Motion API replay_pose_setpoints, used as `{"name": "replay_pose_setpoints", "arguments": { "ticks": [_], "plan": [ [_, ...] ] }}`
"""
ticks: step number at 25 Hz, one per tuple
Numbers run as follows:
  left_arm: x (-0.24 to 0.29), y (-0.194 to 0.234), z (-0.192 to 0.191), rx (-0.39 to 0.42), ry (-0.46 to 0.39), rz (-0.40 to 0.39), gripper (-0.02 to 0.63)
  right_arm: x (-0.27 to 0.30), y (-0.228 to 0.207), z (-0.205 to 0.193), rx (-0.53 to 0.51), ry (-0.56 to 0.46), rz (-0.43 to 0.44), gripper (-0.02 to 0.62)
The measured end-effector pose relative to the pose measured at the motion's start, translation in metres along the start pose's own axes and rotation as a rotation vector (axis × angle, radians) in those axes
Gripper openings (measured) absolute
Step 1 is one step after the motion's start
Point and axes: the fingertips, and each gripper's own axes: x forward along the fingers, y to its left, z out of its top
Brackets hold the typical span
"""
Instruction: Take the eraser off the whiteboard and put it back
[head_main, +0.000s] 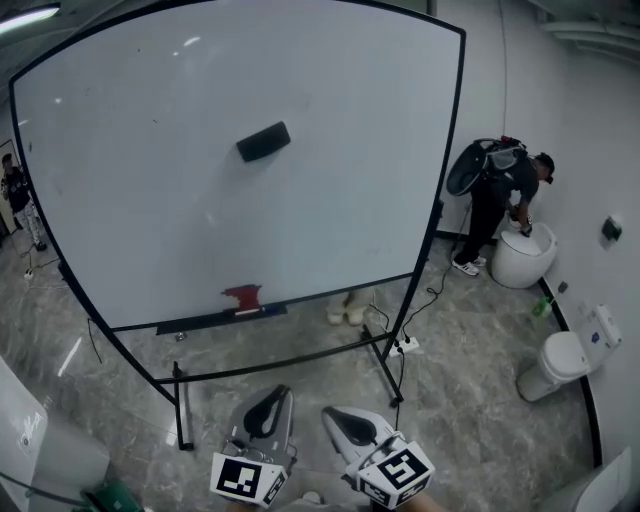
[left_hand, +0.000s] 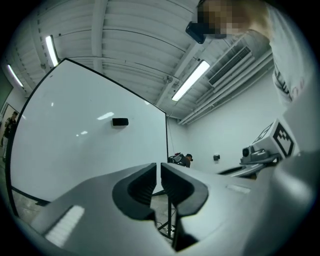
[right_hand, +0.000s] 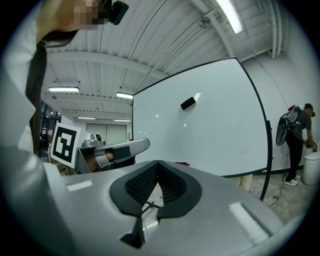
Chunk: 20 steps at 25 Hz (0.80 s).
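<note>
A black eraser (head_main: 263, 141) sticks tilted on the upper middle of the large whiteboard (head_main: 150, 220); it also shows as the small eraser (left_hand: 120, 121) in the left gripper view and the eraser (right_hand: 188, 103) in the right gripper view. Both grippers hang low at the bottom of the head view, well short of the board. My left gripper (head_main: 281, 392) (left_hand: 158, 166) has its jaws a narrow slit apart with nothing between them. My right gripper (head_main: 329, 413) (right_hand: 156, 163) has its tips together and holds nothing.
A red object (head_main: 243, 296) lies on the board's tray (head_main: 200, 322). The board's black stand (head_main: 180, 405) has feet on the marble floor, with a power strip (head_main: 406, 346) by the right leg. A person (head_main: 505, 195) bends over a white bin (head_main: 525, 258); another bin (head_main: 553, 366) stands nearer.
</note>
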Motion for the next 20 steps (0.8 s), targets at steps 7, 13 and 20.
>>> {"name": "replay_pose_setpoints", "arguments": {
  "ticks": [7,13,20],
  "plan": [
    [0.063,0.048,0.017,0.175,-0.004,0.034,0.100,0.046,-0.040,-0.003,0.032,0.021,-0.002,0.002],
    [0.149,0.111,0.063,0.395,-0.056,0.119,0.150,0.095,-0.080,0.013,0.022,-0.004,0.045,0.002],
    [0.236,0.160,0.134,0.664,-0.122,0.235,0.225,0.143,-0.133,0.048,0.000,-0.048,0.101,0.002]
  ]
}}
